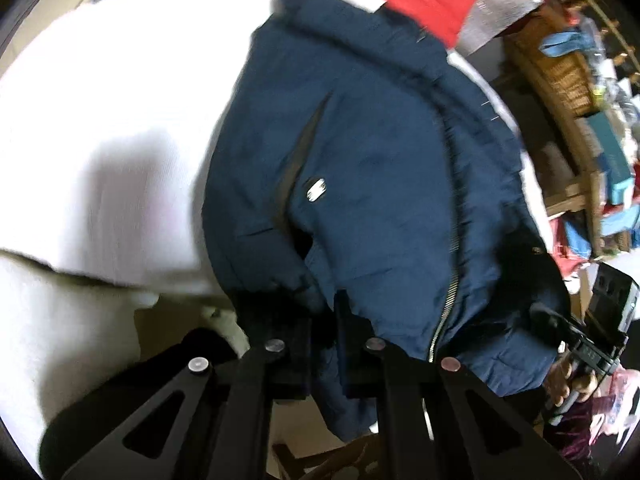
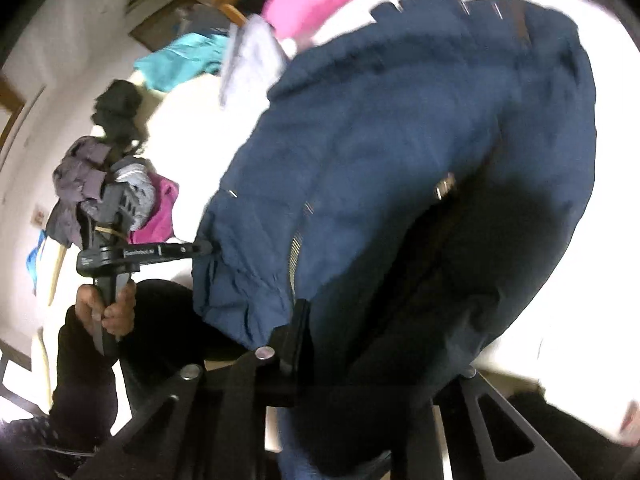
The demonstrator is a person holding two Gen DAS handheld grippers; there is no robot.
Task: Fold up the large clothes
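Both grippers clamping navy jacket (image 1: 376,152) hem at bottom of frame: left gripper (image 1: 324,336) jaws pinching it, right gripper (image 2: 360,344) jaws likewise. Jacket lying centre frame across white bed (image 1: 100,120). Red cloth (image 1: 424,0), pink cloth (image 2: 320,4) sitting upper frame.

a pale wall (image 2: 60,80) behind, wooden shelves (image 1: 560,80) crammed with clutter to one side.

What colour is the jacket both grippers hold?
Navy blue jacket, with a silver zip. Clearest in the left wrist view.
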